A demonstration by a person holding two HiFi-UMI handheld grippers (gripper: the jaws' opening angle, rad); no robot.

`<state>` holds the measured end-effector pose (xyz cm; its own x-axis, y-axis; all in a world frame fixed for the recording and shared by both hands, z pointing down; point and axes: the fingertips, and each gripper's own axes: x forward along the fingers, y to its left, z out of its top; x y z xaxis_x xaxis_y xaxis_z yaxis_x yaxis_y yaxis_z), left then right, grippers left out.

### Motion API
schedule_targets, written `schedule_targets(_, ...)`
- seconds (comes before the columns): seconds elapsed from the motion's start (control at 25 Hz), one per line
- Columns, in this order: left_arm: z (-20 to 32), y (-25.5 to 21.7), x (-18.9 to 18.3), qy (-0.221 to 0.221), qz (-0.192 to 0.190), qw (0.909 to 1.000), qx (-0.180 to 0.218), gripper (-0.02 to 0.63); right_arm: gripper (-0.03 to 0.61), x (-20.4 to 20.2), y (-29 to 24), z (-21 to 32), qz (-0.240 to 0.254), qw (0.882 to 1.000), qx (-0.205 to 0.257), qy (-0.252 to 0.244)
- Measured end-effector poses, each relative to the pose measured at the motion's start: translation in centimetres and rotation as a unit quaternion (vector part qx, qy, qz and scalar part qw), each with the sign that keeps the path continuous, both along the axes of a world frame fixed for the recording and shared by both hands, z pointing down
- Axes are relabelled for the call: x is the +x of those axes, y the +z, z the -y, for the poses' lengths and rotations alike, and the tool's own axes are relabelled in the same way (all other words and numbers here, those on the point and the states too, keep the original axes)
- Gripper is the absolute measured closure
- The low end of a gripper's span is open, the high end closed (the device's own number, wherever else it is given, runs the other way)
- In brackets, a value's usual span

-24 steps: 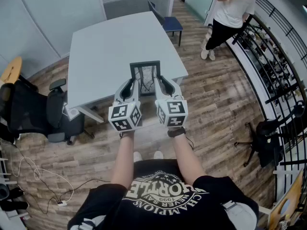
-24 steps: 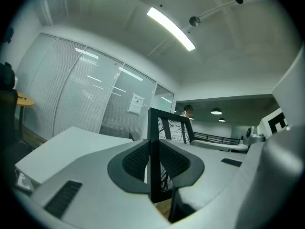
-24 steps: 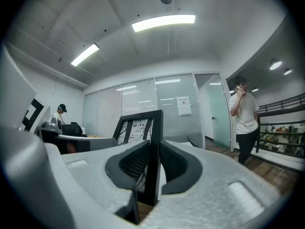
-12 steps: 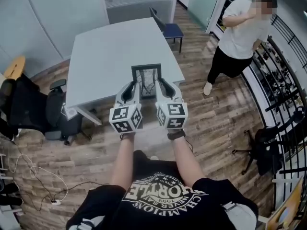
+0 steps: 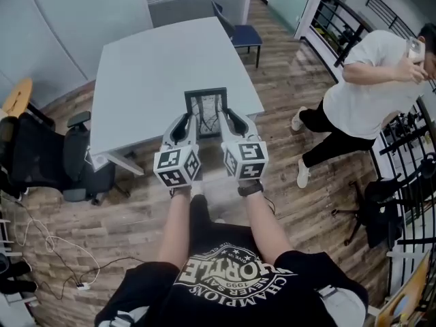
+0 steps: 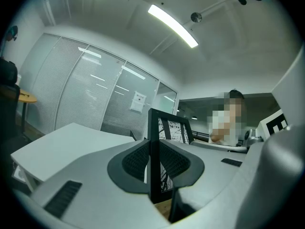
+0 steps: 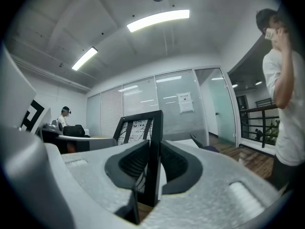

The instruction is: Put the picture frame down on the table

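A black picture frame [image 5: 206, 112] with a black-and-white print is held in the air over the near edge of the grey table [image 5: 150, 73]. My left gripper [image 5: 190, 125] is shut on the frame's left side, and its ribbed pads [image 6: 139, 160] pinch the frame's black edge [image 6: 154, 156]. My right gripper [image 5: 225, 123] is shut on the right side, where the frame edge [image 7: 153, 161] sits between its pads [image 7: 133, 163]. The frame stands upright and leans slightly back. Its lower edge is hidden behind the grippers.
A blue chair [image 5: 238, 33] stands at the table's far corner. A black office chair [image 5: 48, 159] sits at the left, with cables [image 5: 54, 251] on the wooden floor. A person in a white shirt [image 5: 371, 101] stands at the right beside a black railing [image 5: 402, 176].
The person in the white shirt has walked nearer along the right side. Both grippers and the frame have stayed almost in place over the table's near edge.
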<state>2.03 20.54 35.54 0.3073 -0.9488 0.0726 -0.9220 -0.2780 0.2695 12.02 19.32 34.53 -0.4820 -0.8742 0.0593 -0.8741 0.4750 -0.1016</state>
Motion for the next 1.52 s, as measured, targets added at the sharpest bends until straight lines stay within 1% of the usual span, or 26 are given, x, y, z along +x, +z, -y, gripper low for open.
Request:
schedule_targets(0.16, 4.1, 0.8, -0.5, 0.008, -0.004, 0.9999, -0.008, 0.543, 0.508, -0.4, 0.9, 4.1, 0.005, 1.0, -0.011, 0.009)
schedule_targets(0.36, 10.4, 0.2, -1.4, 0.016, -0.003, 0.9998, -0.007, 0.543, 0.506, -1.4, 0.6, 10.3, 0.014, 1.0, -0.017, 0.018)
schedule_targets(0.56, 16.8, -0.6, -4.5, 0.018, -0.007, 0.9998, -0.006, 0.543, 0.505, -4.4, -0.2, 16.7, 0.018, 0.999, -0.016, 0.028)
schedule_targets(0.76, 22.6, 0.1, -8.1, 0.017, -0.021, 0.9996, -0.011, 0.543, 0.505, -7.9, 0.5, 21.9, 0.005, 0.999, -0.019, 0.029)
schedule_targets(1.0, 27.8, 1.0, -10.1, 0.032, -0.025, 0.9991, -0.016, 0.543, 0.505, -10.0, 1.2, 27.2, 0.003, 0.998, -0.024, 0.051)
schedule_targets(1.12, 30.0, 2.3, -10.7, 0.038, -0.026, 0.9984, -0.032, 0.543, 0.505, -10.6, 2.6, 29.1, -0.003, 0.997, -0.038, 0.062)
schedule_targets(1.28, 32.7, 4.3, -10.4, 0.055, -0.023, 0.9966, -0.058, 0.543, 0.505, -10.3, 4.7, 32.0, -0.004, 0.995, -0.066, 0.073)
schedule_targets(1.52, 38.0, 7.7, -10.2, 0.05, -0.034, 0.9938, -0.093, 0.541, 0.505, -10.2, 8.0, 37.5, -0.015, 0.992, -0.103, 0.075)
